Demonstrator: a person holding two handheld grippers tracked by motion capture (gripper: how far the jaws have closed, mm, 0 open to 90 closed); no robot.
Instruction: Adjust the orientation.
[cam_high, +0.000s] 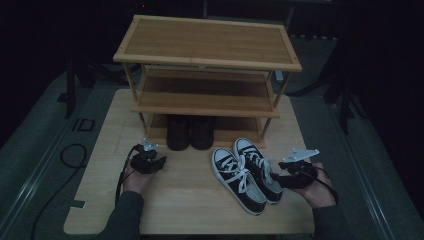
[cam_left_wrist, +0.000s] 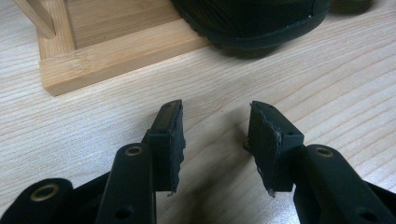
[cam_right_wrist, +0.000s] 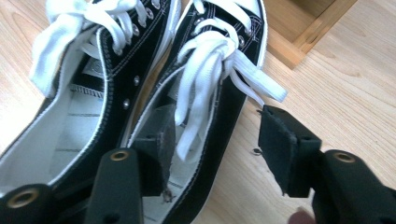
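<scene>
High view: my right gripper (cam_high: 283, 172) sits at the near right of the table (cam_high: 190, 205), against the right one of the two black-and-white sneakers (cam_high: 257, 167). In the right gripper view my jaws stand wide apart, one inside that sneaker's opening, the other outside its wall, nothing clamped. My left gripper (cam_high: 150, 162) rests near the left, jaws parted and empty over bare wood, just short of the black shoes (cam_high: 190, 132) on the rack's (cam_high: 207, 55) bottom shelf.
</scene>
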